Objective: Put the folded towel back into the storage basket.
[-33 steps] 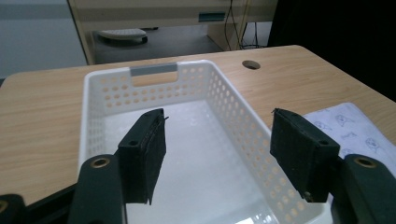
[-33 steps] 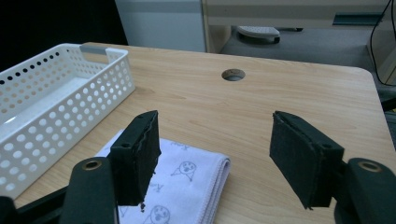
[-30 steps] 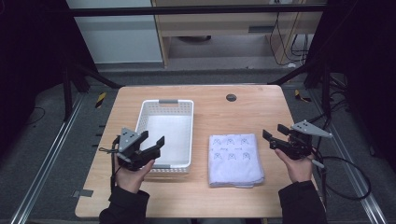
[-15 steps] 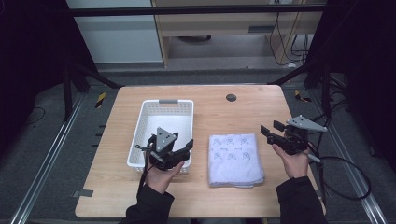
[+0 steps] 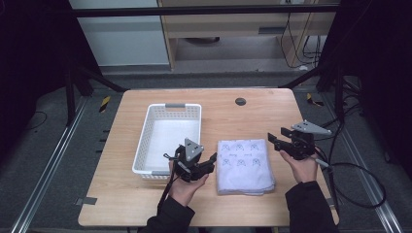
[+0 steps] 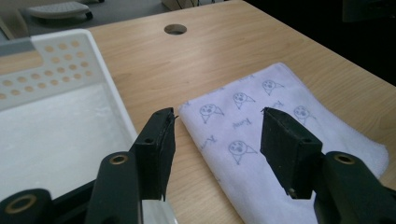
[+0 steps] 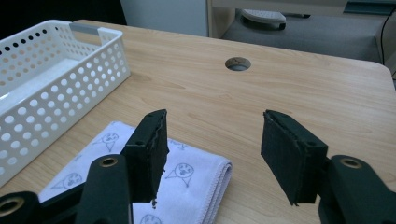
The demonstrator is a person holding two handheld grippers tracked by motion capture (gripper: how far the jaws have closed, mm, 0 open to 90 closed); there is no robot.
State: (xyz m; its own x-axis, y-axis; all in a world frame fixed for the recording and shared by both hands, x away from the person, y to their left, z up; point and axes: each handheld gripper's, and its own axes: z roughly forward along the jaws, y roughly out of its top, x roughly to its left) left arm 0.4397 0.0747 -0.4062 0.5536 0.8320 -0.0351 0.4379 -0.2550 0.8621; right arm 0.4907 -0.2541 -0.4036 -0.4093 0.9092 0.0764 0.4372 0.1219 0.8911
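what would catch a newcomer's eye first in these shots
A folded white towel printed with small cartoon faces lies flat on the light wooden table, between two black grippers. The left gripper hovers open at its left edge, beside a white perforated plastic basket; the right gripper waits open.

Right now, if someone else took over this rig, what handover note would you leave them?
Left gripper: open, empty, at the near left edge of the folded towel, between it and the white basket.
Right gripper: open, empty, by the towel's far right corner.
Towel lies flat on the table, right of the basket; the basket holds nothing.
Done: both grippers are at the towel.
Left: grasp it; probably move it into the basket.
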